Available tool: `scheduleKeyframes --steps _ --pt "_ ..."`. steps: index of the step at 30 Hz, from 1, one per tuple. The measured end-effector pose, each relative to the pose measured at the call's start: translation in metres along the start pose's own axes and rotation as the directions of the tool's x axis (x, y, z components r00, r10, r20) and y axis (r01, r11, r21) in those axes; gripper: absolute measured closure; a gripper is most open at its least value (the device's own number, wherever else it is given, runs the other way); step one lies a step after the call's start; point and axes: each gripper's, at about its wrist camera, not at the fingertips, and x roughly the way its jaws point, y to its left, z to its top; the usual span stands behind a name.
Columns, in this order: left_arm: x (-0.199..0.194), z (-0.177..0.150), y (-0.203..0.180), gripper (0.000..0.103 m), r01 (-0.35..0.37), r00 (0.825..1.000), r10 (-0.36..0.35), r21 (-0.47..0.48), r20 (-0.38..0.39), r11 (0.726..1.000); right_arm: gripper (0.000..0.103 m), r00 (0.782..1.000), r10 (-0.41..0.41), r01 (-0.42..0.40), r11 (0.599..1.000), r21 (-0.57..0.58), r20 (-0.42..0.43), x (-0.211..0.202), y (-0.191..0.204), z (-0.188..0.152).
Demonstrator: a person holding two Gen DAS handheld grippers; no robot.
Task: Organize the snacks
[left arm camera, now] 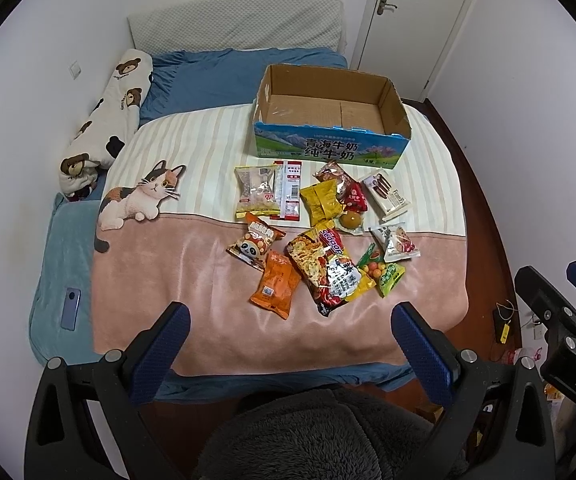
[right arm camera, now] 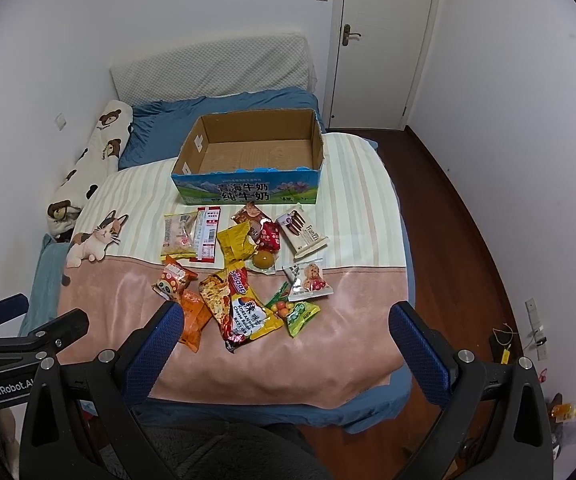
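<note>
In the middle of the frame, assorted bright foil snack packets (left arm camera: 320,236) lie scattered before the empty open-topped cardboard milk box (left arm camera: 330,116) — presumably their destination; left hand-held gripper (left arm camera: 290,338) and right hand-held gripper (right arm camera: 284,338) hover apart, empty.

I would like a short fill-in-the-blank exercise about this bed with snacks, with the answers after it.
1. The cardboard box on the blanket has ____ inside it.
2. The blanket shows a picture of a ____.
3. Both the left gripper and the right gripper are ____ and hold nothing.
4. The orange packet lies on the ____ part of the blanket.

Answers: nothing; cat; open; pink
</note>
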Motion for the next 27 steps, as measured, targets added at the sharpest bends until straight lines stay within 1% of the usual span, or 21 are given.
scheduleKeyframes --steps 9,14,16,17,19,21,24,25,27 --pt "-0.001 0.001 0.003 0.000 0.002 1.000 -0.002 0.000 0.001 1.000 0.000 1.000 0.002 -0.002 1.000 0.002 -0.004 0.001 0.001 0.001" --pt "0.004 0.005 0.005 0.000 0.004 1.000 -0.004 -0.005 -0.007 1.000 0.000 1.000 0.007 -0.006 1.000 0.006 -0.014 0.009 0.001 0.003" --pt "0.011 0.008 0.007 0.000 -0.007 1.000 0.007 -0.013 0.004 1.000 0.000 1.000 0.018 -0.018 1.000 0.012 -0.022 0.017 0.001 0.003" --pt "0.015 0.011 0.010 0.000 -0.027 0.999 0.028 -0.019 0.023 0.999 0.000 0.999 0.025 -0.024 1.000 0.015 -0.026 0.023 0.001 0.004" --pt "0.028 0.014 0.017 0.000 -0.060 0.998 0.062 -0.035 0.030 0.998 0.000 0.999 0.039 -0.038 0.998 0.039 -0.028 0.039 0.000 0.005" --pt "0.046 0.017 0.028 0.000 -0.107 0.993 0.110 -0.057 0.041 0.993 0.000 0.995 0.079 -0.076 0.995 0.061 -0.064 0.066 -0.001 0.004" --pt "0.090 0.020 0.050 0.000 -0.184 0.983 0.185 -0.090 -0.003 0.979 0.000 0.986 0.108 -0.097 0.991 0.089 -0.130 0.114 0.000 0.000" --pt "0.101 0.018 0.055 0.000 -0.202 0.979 0.201 -0.096 -0.023 0.975 0.000 0.981 0.109 -0.095 0.991 0.092 -0.159 0.133 0.002 -0.003" --pt "0.127 0.017 0.065 0.000 -0.219 0.975 0.213 -0.100 -0.069 0.970 0.000 0.968 0.144 -0.128 0.988 0.091 -0.205 0.172 0.008 -0.007"
